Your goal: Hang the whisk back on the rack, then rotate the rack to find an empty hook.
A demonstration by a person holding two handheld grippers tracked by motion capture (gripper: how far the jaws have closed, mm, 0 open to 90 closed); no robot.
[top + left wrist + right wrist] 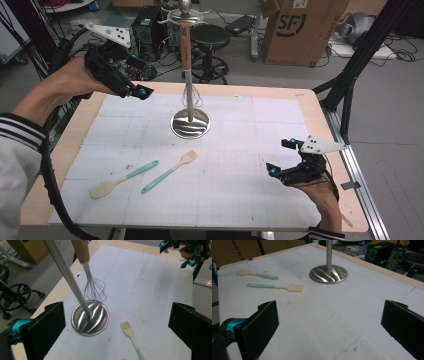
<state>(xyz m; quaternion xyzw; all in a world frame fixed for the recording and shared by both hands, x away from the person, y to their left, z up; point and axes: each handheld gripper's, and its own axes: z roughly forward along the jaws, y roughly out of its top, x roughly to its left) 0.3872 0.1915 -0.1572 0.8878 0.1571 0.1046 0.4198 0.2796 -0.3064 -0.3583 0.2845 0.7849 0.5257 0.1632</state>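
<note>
Near the far edge of the table's white mat (240,200), a whisk (93,288) hangs from the steel stand (190,122), which a careless knock from the wide-open, empty left gripper (131,90) could set swinging, while the right gripper (282,157), equally open and empty, hovers near the right edge.

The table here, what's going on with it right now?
A person holds a claw in each hand, both open and empty. The left claw hovers near a metal stand with a whisk hanging from it. The right claw waits low at the table's right side. A spatula and a brush lie on the white mat, untouched.
</note>
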